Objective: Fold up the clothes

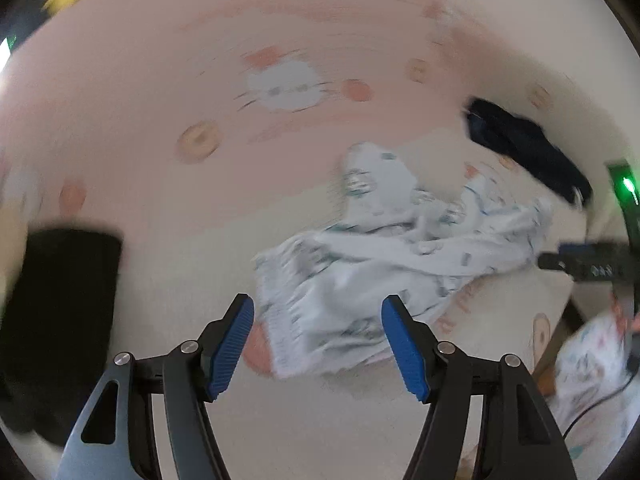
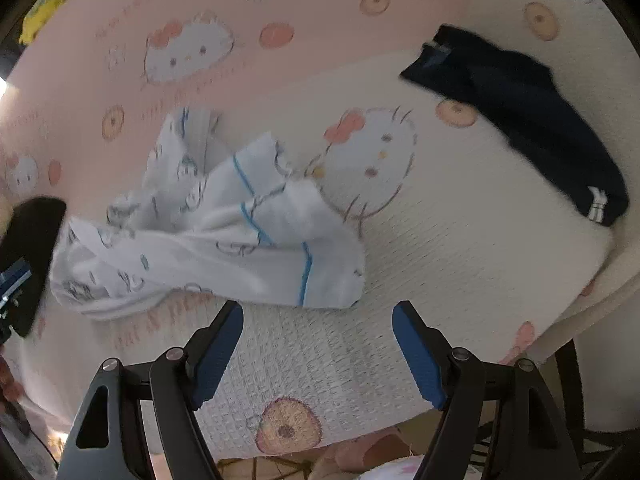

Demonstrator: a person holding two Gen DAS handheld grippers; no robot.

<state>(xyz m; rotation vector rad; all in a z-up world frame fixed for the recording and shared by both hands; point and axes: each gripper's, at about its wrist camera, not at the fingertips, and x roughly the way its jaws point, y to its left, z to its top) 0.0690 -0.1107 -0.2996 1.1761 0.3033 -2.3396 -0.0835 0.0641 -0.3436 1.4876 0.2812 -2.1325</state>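
Note:
A crumpled white garment with small grey prints and blue lines [image 1: 376,256] [image 2: 216,236] lies on a pink and cream cartoon-cat bedsheet [image 1: 160,128] [image 2: 460,264]. My left gripper [image 1: 318,312] hovers open just above the garment's near edge, nothing between its blue pads. My right gripper [image 2: 318,316] is open too, just short of the garment's near hem. A dark navy garment [image 1: 528,148] [image 2: 520,120] lies flat farther off to the right. The left wrist view is blurred by motion.
A folded black garment [image 1: 60,312] [image 2: 30,248] lies at the left. The other gripper's black body [image 1: 588,266] shows at the right edge of the left wrist view. The bed's edge [image 2: 560,328] drops off at the right; something yellow [image 2: 44,8] sits at the far left corner.

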